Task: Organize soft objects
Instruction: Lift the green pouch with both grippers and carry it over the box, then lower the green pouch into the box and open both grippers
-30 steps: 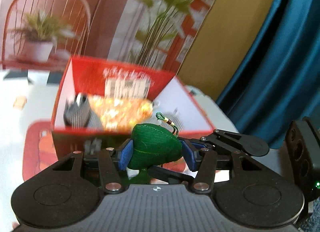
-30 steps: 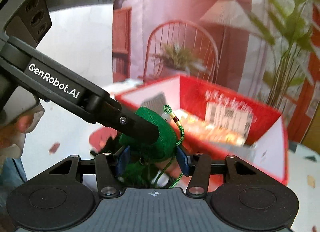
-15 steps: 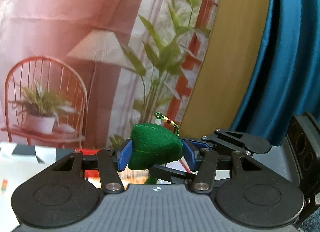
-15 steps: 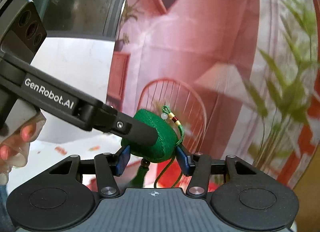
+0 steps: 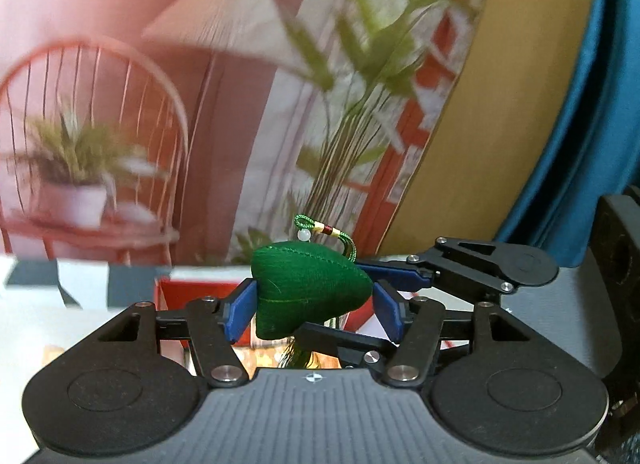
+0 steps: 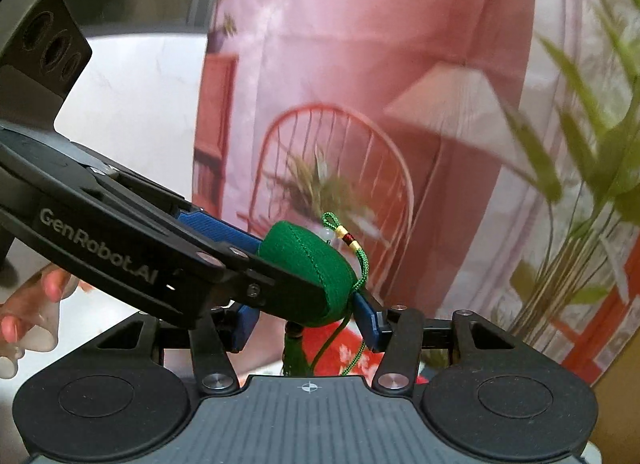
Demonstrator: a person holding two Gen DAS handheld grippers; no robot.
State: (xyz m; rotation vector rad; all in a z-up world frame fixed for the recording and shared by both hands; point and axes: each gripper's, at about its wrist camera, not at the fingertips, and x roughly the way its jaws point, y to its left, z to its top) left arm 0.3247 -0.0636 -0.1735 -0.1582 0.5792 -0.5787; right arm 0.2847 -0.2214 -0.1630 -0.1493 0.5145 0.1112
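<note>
A green stuffed pouch (image 5: 306,288) with a green cord loop and beads on top sits in the air between both grippers. My left gripper (image 5: 312,310) has its blue pads against the pouch's sides, though its right pad looks slightly off it. My right gripper (image 6: 306,318) closes on the same pouch (image 6: 308,268) from the other side; the left gripper's arm crosses in front of it. A tassel hangs below the pouch. The red box (image 5: 208,294) shows only as a rim low behind the pouch.
A printed backdrop with a red chair, potted plant and bamboo hangs behind. A blue curtain (image 5: 592,104) is at the right. A white table surface (image 5: 60,328) lies below left. A hand (image 6: 28,316) holds the left gripper.
Both grippers rose with the pouch from just above the open red box; the box dropped almost out of view. The left gripper's right pad now looks a little looser on the pouch.
</note>
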